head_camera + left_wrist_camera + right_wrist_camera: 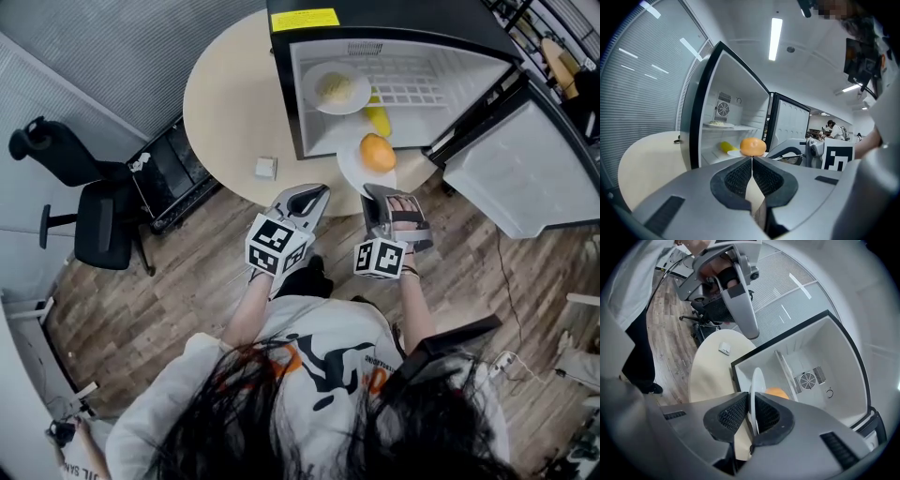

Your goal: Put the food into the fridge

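A black mini fridge (286, 84) stands open on the round table (225, 103). On its shelf rests a white plate of pale food (336, 89), and a yellow item (378, 120) lies on the floor below. My right gripper (380, 194) is shut on the near rim of a white plate (352, 167) carrying an orange (377, 153), held just in front of the fridge opening. In the right gripper view the plate (756, 387) runs edge-on between the jaws, with the orange (777, 393) behind. My left gripper (312, 199) hovers beside it, shut and empty, with the orange (753, 146) just beyond its tips (752, 160).
The fridge door (525, 169) swings open to the right. A small white box (266, 168) lies on the table near its front edge. A black office chair (84, 206) and a black case (173, 178) stand on the wood floor to the left.
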Available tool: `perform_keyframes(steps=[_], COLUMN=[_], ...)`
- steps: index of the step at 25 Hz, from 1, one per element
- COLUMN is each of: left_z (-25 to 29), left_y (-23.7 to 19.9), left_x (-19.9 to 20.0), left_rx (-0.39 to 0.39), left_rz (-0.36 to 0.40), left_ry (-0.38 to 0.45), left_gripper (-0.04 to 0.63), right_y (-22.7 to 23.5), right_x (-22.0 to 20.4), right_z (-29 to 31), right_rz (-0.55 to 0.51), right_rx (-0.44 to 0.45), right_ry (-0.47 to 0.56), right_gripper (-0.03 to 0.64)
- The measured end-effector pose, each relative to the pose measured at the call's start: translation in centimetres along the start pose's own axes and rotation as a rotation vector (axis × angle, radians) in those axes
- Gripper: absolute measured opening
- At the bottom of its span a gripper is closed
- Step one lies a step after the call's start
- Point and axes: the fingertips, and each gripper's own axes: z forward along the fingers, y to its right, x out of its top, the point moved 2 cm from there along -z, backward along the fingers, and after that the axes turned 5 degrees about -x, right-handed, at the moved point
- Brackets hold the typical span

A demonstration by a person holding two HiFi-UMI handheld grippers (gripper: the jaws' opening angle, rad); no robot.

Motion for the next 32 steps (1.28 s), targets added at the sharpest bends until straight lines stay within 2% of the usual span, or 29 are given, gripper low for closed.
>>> perform_keyframes(steps=[12,20,32], left_z=[0.8,1.0,2.8], left_y=[-1.7,-2.7,-2.5], left_x=[-0.9,-0.9,-0.5], left_rx=[-0.001,0.057,0.12], left_rz=[-0.027,-0.045,-0.07], left_ry=[-0.02,-0.03,-0.034], left_gripper=[0.014,0.014,0.015], right_y=[-0.6,-1.1,-1.6], right_x=[0.3,0.2,-2.6], right_z=[3.2,5.2,8.8], right_rz=[-0.021,-0.049,-0.094], right_rx=[0.042,0.083,0.155], right_ry=[-0.002,0.042,0.071], right_gripper=[0.037,0.037,0.037])
